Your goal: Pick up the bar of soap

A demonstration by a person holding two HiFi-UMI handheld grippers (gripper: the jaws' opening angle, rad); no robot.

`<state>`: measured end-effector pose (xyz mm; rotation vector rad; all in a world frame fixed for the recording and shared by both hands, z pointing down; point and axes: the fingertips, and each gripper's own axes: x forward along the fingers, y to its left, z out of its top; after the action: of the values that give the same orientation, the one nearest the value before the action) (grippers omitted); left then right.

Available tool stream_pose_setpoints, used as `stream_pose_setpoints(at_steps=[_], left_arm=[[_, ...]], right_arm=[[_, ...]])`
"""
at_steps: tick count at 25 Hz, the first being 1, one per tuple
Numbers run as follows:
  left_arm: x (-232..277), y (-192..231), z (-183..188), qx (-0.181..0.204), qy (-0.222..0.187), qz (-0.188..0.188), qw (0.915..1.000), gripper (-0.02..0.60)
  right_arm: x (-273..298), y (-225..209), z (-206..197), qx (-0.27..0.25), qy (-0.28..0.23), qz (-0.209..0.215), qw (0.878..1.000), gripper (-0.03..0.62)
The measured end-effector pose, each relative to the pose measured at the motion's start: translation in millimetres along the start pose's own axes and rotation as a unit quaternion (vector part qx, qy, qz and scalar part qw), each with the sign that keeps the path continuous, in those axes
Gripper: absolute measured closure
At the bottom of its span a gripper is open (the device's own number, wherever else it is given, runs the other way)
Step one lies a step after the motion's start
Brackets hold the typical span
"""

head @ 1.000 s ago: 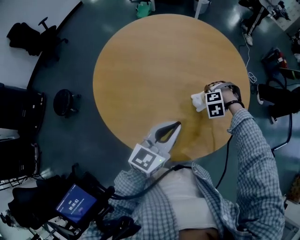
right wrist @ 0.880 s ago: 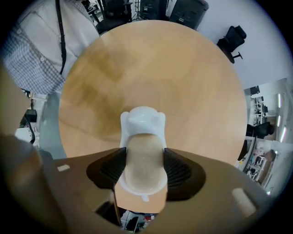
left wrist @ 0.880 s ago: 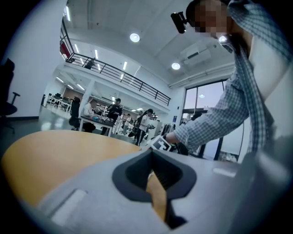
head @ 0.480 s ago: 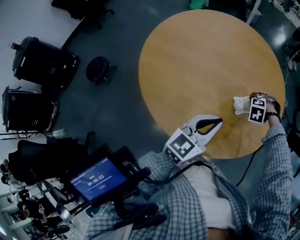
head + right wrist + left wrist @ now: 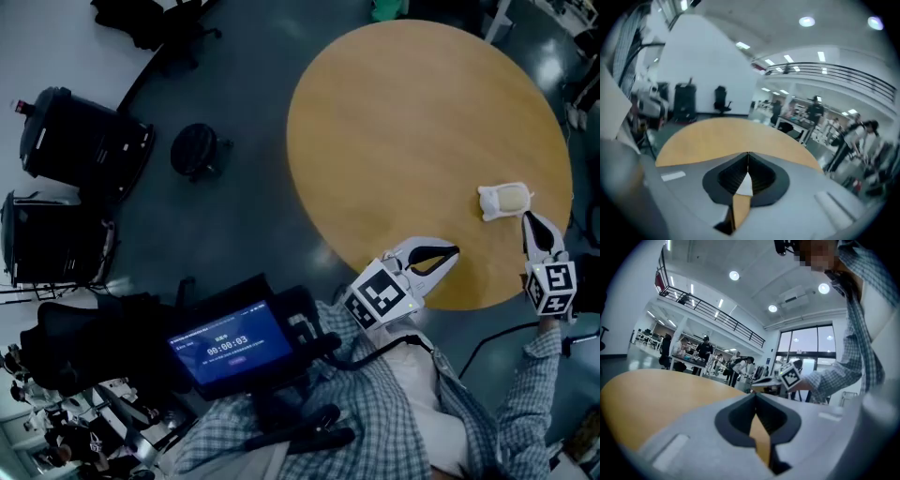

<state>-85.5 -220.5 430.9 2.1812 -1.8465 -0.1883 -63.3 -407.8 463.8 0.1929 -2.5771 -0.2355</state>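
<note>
A round wooden table [image 5: 394, 122] is seen from above, standing on a dark floor [image 5: 234, 216]. The soap [image 5: 506, 200], a pale bar with white edges, lies on the table close to its right edge. Nothing holds it.

The right gripper [image 5: 528, 223] hangs at the table's right edge, just beside the soap, with its tips pointing toward the bar. Its jaws have just been closing and are now pressed together with nothing between them. Its own view shows the tips meeting above the tabletop.

The left gripper [image 5: 454, 251] hangs over the table's near edge, well apart from the soap. Its tips are also pressed together and empty.

A person in a checked shirt [image 5: 366, 403] holds both grippers from the near side of the table. A lit screen [image 5: 222, 345] sits off the table to the near left. Black cases [image 5: 80, 141] stand on the floor to the table's left.
</note>
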Motion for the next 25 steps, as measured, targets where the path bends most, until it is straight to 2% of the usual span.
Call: stream_pose_setpoints(at_steps=[1,2,4,6,8,13,16,22,25], left_arm=[[-2,1,-2,-0.003,0.004,-0.005,1.0000,0.583],[-3,0,-4,-0.007,0.009,-0.013,0.9998,0.583],[-6,-10,-8,-0.012,0.019,-0.035,0.9991,0.583],[-9,-22,-11,-0.004,0.022,-0.052,0.9984,0.583],[-15,-35,-12,0.006,0.021,-0.065,0.9977,0.583],[-58,-76,-7,0.022,0.022,-0.112,0.9932,0.583],[-82,-104,-24,0.032,0.021,-0.127,0.9912,0.583],[-149,-166,-55,0.037,0.048,-0.107,0.9924,0.583],[-184,-186,-60,0.036,0.053,-0.124,0.9902,0.583]], right_arm=[[-17,5,6,0.064,-0.041,-0.022,0.997,0.591],[-34,12,7,0.125,-0.073,-0.038,0.989,0.591],[-71,28,-6,0.233,-0.117,-0.065,0.963,0.591],[-101,46,-25,0.309,-0.139,-0.091,0.937,0.591],[-125,69,-41,0.355,-0.149,-0.112,0.916,0.591],[-165,147,-62,0.419,-0.176,-0.140,0.880,0.591],[-201,188,-79,0.440,-0.198,-0.158,0.862,0.591],[-286,260,-108,0.433,-0.218,-0.182,0.855,0.591],[-312,294,-105,0.454,-0.225,-0.199,0.839,0.591]])
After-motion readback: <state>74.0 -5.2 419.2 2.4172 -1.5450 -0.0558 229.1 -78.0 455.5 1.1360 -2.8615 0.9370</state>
